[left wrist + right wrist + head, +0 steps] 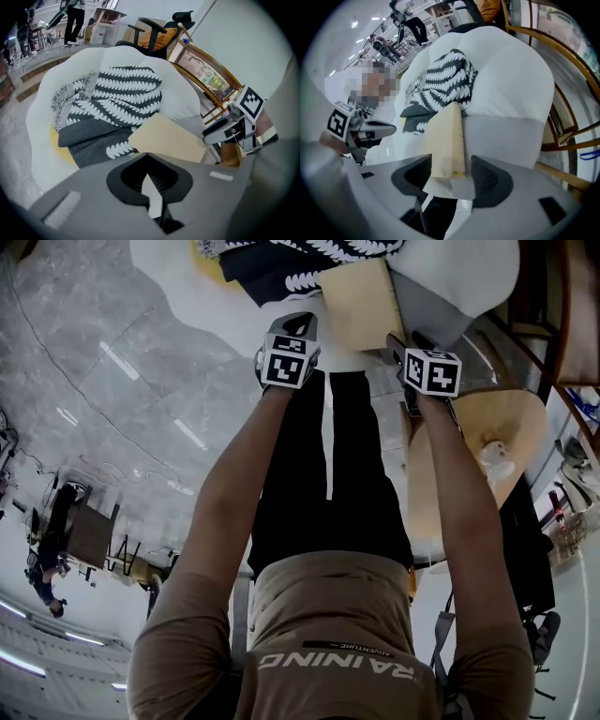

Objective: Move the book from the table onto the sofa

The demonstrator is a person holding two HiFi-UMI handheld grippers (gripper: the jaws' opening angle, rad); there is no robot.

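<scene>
Book (447, 136) lay on the sofa (506, 75), tan cover up, its far end touching the black-and-white striped throw (122, 98). I saw my right gripper (451, 174) standing wide, the book's near edge between the jaws, pads not pressing on it. Left gripper (150, 165) hung just beside the book, jaws together on nothing. Only writing I could read was the shirt (337, 634) print, upside down in the head view: "RAINING", with a small "ADVENTURE".

Your book (361, 301) is pale tan, the throw (281, 268) at its eleven o'clock is black with white zigzag stripes, the cushion (427, 301) at its three o'clock is plain grey, the sofa (178, 282) is white, and the floor (94, 352) is veined grey.
</scene>
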